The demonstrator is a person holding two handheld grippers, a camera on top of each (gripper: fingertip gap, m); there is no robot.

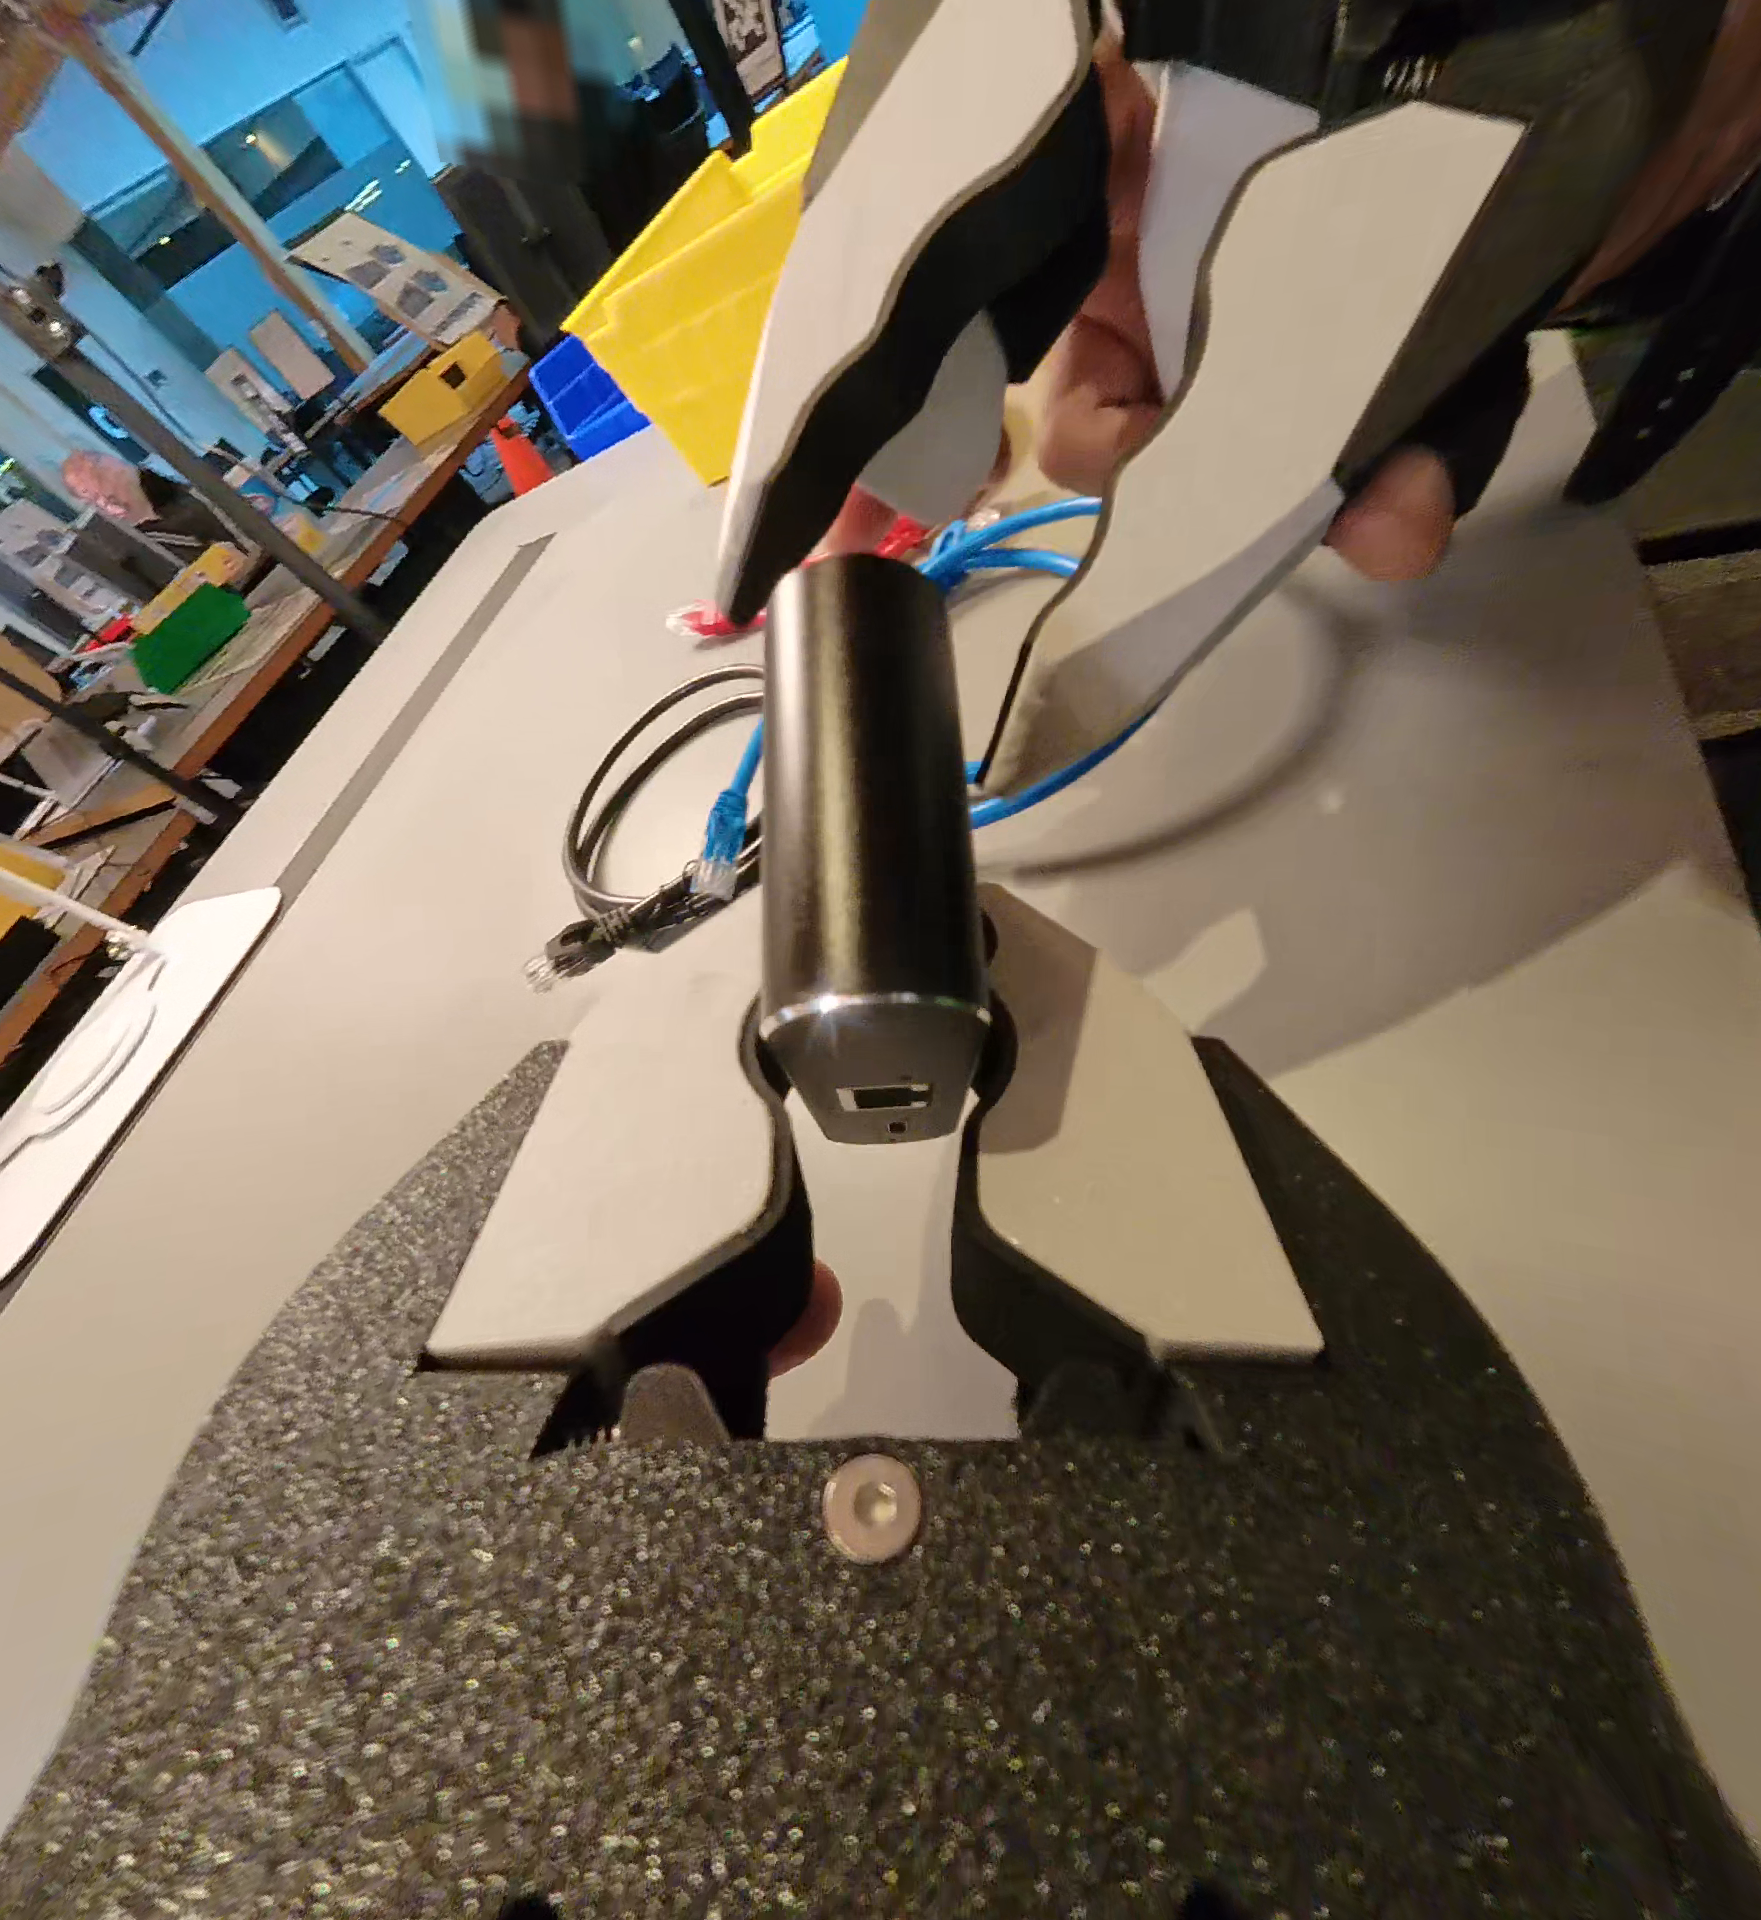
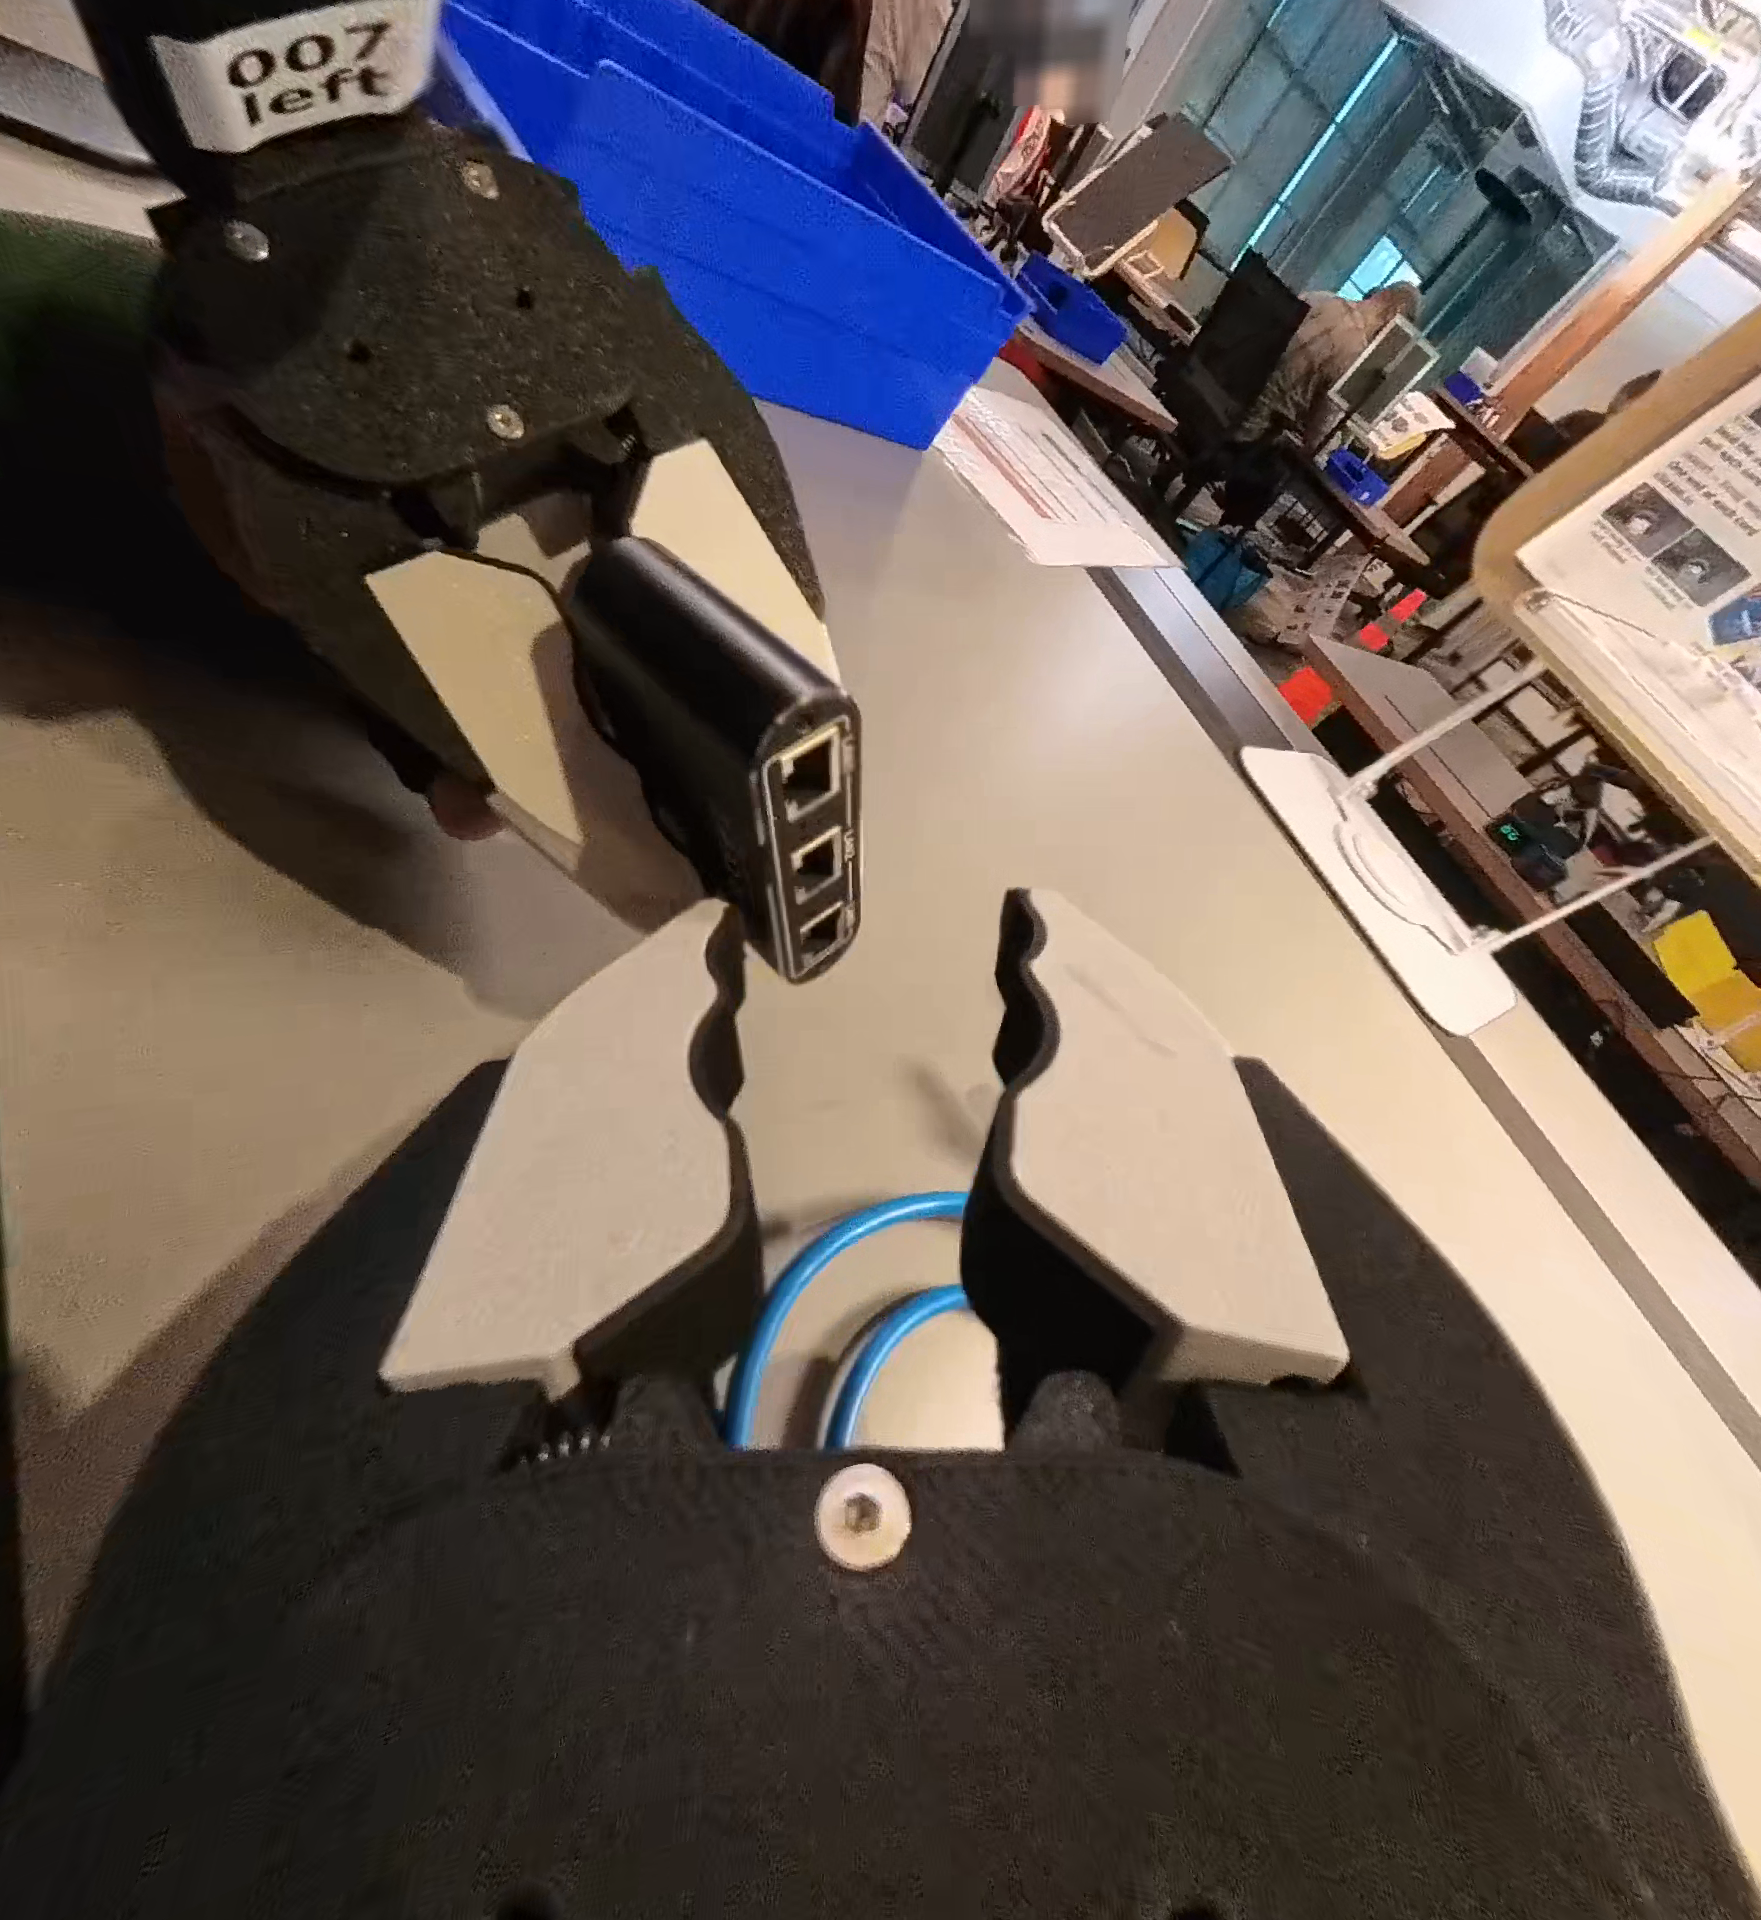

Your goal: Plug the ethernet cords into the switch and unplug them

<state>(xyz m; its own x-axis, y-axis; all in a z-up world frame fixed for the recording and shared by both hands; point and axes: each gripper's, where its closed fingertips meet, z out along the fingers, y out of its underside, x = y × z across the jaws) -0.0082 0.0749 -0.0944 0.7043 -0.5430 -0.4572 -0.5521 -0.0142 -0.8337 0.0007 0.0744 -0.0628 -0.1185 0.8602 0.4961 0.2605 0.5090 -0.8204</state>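
Note:
My left gripper point(image 1: 876, 1049) is shut on a black switch point(image 1: 865, 790) and holds it above the grey table point(image 1: 1427, 1299). In the right wrist view the switch point(image 2: 720, 727) shows three empty ports facing my right gripper point(image 2: 865, 914). That gripper is open and empty, its tips just below the ports. Its fingers point(image 1: 886, 260) also show beyond the switch in the left wrist view. A blue cord point(image 1: 725, 826), a black cord point(image 1: 595, 935) and a red cord point(image 1: 699, 618) lie loose on the table. Loops of the blue cord point(image 2: 803, 1288) lie under my right gripper.
Yellow bins point(image 1: 699, 291) and a blue bin point(image 2: 751, 239) stand along the far side of the table. A white stand base point(image 2: 1375, 894) with a sign board point(image 2: 1686, 582) sits near the table edge. A paper sheet point(image 2: 1052, 499) lies beside the blue bin. My left and right fingertips are right by each other.

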